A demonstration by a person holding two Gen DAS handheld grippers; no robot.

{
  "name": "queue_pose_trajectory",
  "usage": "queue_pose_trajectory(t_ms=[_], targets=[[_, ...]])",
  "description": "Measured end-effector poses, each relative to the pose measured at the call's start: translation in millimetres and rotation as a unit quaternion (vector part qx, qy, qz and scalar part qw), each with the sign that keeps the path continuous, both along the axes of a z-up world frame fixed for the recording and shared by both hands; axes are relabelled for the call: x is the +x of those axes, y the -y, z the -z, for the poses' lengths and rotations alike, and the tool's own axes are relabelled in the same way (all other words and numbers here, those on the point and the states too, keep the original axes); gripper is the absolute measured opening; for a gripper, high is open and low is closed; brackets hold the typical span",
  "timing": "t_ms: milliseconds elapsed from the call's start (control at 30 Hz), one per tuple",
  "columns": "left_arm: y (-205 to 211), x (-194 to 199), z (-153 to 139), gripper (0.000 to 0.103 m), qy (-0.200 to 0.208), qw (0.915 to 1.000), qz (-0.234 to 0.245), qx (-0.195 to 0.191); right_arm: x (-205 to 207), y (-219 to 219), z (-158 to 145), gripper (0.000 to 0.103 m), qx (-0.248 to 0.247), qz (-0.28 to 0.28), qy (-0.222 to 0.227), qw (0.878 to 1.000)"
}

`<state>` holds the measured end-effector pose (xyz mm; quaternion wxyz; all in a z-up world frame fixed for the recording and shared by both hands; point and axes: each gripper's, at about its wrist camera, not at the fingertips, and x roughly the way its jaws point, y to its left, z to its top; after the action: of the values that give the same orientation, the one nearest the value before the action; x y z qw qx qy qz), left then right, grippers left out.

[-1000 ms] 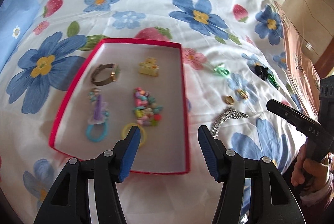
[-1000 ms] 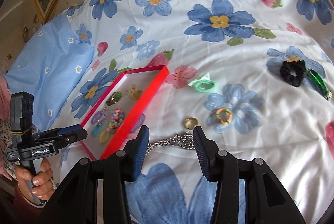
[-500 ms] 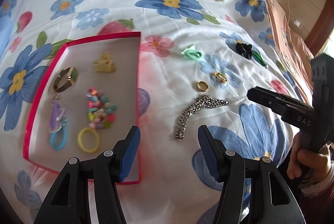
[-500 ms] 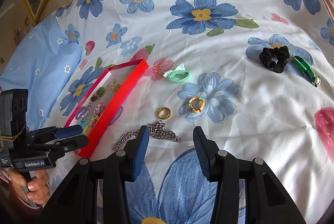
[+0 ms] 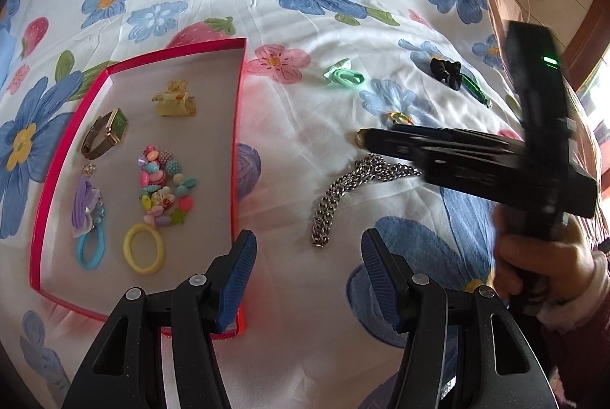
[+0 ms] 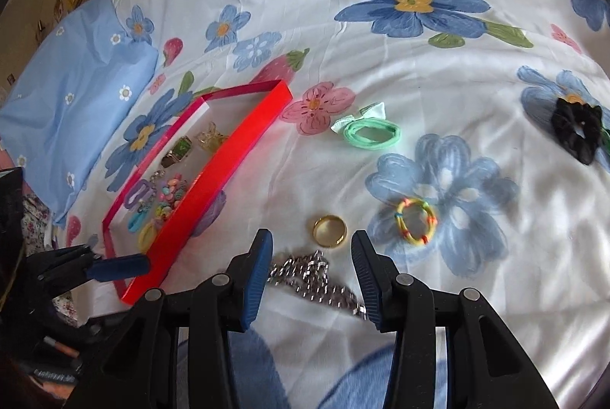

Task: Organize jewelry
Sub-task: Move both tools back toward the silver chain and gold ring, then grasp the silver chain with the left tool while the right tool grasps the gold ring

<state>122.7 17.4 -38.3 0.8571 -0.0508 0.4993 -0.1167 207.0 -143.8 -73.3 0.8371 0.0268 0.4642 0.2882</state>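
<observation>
The right gripper point(image 6: 312, 268) has its jaws spread wide and empty, hanging over the silver chain point(image 6: 316, 275), which lies on the flowered bedsheet point(image 6: 381, 65) and runs between the two blue pads point(image 6: 255, 275). Just beyond the chain, also between the fingertips, lies a gold ring point(image 6: 330, 231). Farther from the chain on the right side is a small yellow hair tie with coloured bands point(image 6: 416, 220), and beyond that a mint-green hair tie point(image 6: 371, 133). A black scrunchie point(image 6: 577, 128) lies well apart from the chain, toward the far right.

The left gripper point(image 5: 309, 262) also has its jaws spread, holding nothing, poised above the near end of the chain point(image 5: 343, 195) and beside the near right corner of the red tray point(image 5: 238, 126). The tray sits to the left of the chain, apart from it. Inside the tray are a wristwatch point(image 5: 105, 134), a yellow hair claw point(image 5: 173, 100), a heap of coloured beads point(image 5: 164, 185), a purple bow on a blue tie point(image 5: 87, 218) and a yellow ring-shaped hair tie point(image 5: 144, 248). A pale blue pillow point(image 6: 76, 96) lies beyond the tray, farthest from the chain.
</observation>
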Motion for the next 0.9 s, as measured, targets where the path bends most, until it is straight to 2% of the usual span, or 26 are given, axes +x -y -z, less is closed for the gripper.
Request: queue_pose_trajectory(t_ms=[67,133,167,300,600,633,733,800,900], targets=[[3.2,1.8,0.4,0.057,0.0,1.0,0.006,0.001,6.7,-6.1,7.7,0.043,-0.013,-0.001,-0.005,1.0],[6.7,3.9,2.0,0.057,0.0,0.9999,0.011,0.004,11.5,-9.8,16.4,0.026,-0.03,-0.002,-0.011,1.0],[8.6,5.8,3.1,0.057,-0.001,0.9999,0.014,0.005,12.2,-10.0,18.4,0.024,-0.037,0.0,-0.008,0.999],[21.4,16.7,7.9,0.057,-0.005,0.9994,0.032,0.011,9.1,-0.2,11.6,0.023,-0.023,0.01,0.002,1.0],[59.1,58.2,32.5,0.055,-0.022,0.9954,0.078,0.05,-8.8,63.9,-14.3,0.023,0.037,0.07,0.008,0.997],[63.0,61.4,35.2,0.053,-0.023,0.9948,0.084,0.054,-10.2,68.1,-16.3,0.023,0.04,0.075,0.008,0.996],[73.0,70.3,41.0,0.032,-0.018,0.9929,0.103,0.058,-16.5,81.6,-22.0,0.023,0.048,0.088,0.013,0.995],[75.8,74.5,43.0,0.011,-0.021,0.9926,0.11,0.047,-20.1,86.8,-24.3,0.023,0.052,0.092,0.015,0.994],[73.2,78.4,42.9,0.007,-0.023,0.994,0.102,0.033,-25.5,91.3,-24.4,0.023,0.057,0.097,0.014,0.994]])
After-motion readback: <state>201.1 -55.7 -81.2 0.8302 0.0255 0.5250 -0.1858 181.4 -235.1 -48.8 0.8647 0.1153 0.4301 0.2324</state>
